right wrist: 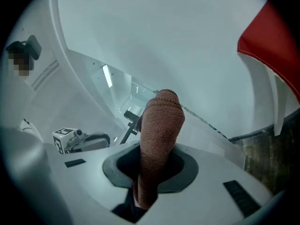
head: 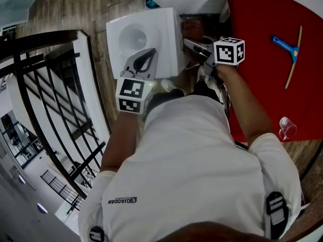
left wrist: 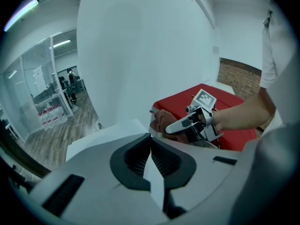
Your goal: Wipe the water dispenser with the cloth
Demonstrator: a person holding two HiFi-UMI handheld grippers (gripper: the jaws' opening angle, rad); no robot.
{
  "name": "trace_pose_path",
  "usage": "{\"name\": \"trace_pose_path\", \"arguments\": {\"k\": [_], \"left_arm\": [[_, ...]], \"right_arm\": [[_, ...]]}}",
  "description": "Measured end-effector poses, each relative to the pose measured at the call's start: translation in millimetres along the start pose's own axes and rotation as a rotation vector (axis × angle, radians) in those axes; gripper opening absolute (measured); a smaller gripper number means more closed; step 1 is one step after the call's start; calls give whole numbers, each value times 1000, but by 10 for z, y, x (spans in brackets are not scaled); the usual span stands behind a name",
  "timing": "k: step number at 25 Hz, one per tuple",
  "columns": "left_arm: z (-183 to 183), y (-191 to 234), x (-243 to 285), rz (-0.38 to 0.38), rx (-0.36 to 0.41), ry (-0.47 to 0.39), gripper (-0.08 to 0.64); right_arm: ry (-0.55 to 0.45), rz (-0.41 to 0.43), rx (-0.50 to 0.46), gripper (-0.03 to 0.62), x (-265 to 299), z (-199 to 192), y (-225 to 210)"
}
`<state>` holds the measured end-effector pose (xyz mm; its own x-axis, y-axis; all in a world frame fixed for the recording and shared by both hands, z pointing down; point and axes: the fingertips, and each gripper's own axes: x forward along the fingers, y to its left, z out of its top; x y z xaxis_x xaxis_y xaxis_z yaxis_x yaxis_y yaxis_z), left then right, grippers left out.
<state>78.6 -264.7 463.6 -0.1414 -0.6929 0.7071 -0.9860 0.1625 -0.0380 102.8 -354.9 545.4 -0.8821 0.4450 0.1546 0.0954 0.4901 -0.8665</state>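
Beside the water dispenser (head: 151, 32), the right tool (right wrist: 157, 165) clenches the cloth (right wrist: 160, 125), its length running forward past the tips; left tool (left wrist: 150, 142) closed.

the person wears a white short-sleeved shirt (head: 197, 170) with dark lettering (head: 122, 200); the pale grey left gripper (head: 149, 55) and right gripper (head: 192, 45) each bear a black-and-white marker cube (head: 229, 51).

The left forearm (head: 120, 145) and right forearm (head: 247, 102) both reach forward, bare. The left hand-held gripper (head: 150, 53) has its jaws closed together with nothing between them. Near it, the right hand-held gripper (head: 191, 44) clamps a brown cloth (right wrist: 159, 135), which stands out past its jaw tips.
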Motion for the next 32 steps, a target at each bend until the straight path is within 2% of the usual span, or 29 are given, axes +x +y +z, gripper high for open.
{"name": "trace_pose_path", "arguments": {"k": [8, 13, 20, 32], "left_arm": [[27, 47, -10, 29, -3, -4, 0], [20, 82, 37, 48, -5, 2, 0], [1, 163, 61, 71, -15, 16, 0], [-155, 172, 123, 65, -46, 48, 0]], "right_arm": [[13, 18, -59, 71, 256, 227, 25], [-5, 11, -39, 71, 330, 340, -148], [25, -24, -20, 71, 480, 298, -427], [128, -180, 31, 71, 722, -183, -1477]]}}
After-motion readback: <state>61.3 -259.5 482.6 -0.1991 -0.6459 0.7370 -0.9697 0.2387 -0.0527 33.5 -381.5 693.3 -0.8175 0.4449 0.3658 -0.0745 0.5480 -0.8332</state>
